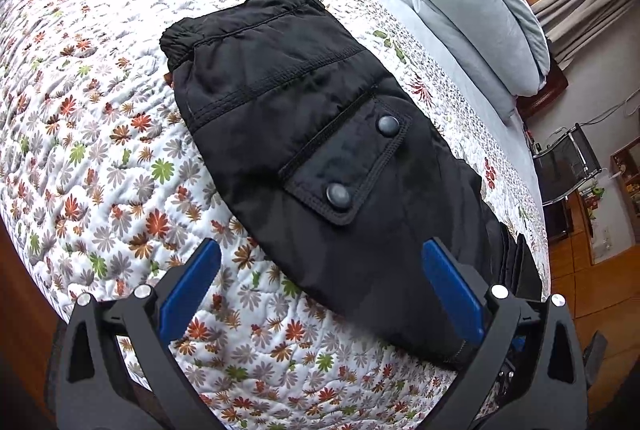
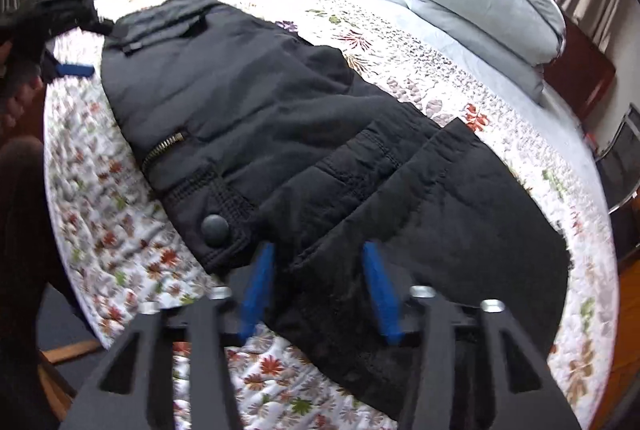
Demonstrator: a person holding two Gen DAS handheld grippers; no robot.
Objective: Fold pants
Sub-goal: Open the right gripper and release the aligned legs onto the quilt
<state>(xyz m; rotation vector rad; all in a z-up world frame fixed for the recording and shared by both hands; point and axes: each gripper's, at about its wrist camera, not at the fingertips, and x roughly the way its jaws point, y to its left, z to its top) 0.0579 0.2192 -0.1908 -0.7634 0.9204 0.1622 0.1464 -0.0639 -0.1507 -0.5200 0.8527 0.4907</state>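
Lying: black cargo pants (image 1: 320, 158) folded on floral quilt (image 1: 100, 134)
Left gripper (image 1: 320, 262): jaws spread, empty, at 6 o'clock
Right gripper (image 2: 318, 262): jaws parted over the fabric, gripping nothing

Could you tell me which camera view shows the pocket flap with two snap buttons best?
The left wrist view: the pocket flap lies centred, sharp, both snaps visible. The right wrist view shows it far off and blurred, snaps indistinguishable.

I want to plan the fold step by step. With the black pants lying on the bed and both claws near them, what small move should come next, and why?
Probably close the right claw on the pants. Its blue fingers stand apart with dark cloth bunched between them, not pinched as far as I can tell. The left claw is open wide at the other end, over the quilt, gripping nothing.
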